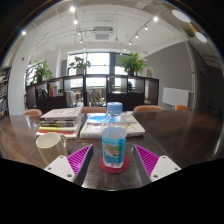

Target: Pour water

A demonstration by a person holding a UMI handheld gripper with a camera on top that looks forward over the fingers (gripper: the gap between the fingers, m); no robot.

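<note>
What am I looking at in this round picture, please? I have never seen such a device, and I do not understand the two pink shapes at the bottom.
The picture comes from a wide-angle camera fixed on a hand-held gripper, a two-finger tool that a person carries; no robot arm is involved. The camera looks forward along the fingers, so the two pink shapes are the pads on their inner faces.

Between the fingers a clear water bottle with a blue cap and blue label stands upright on a dark table. Gaps show on both sides, so the gripper is open and holds nothing.

Beside the left finger sits a pale cup. Beyond the bottle lie stacked books and papers. Behind are chairs, plants and windows.
</note>
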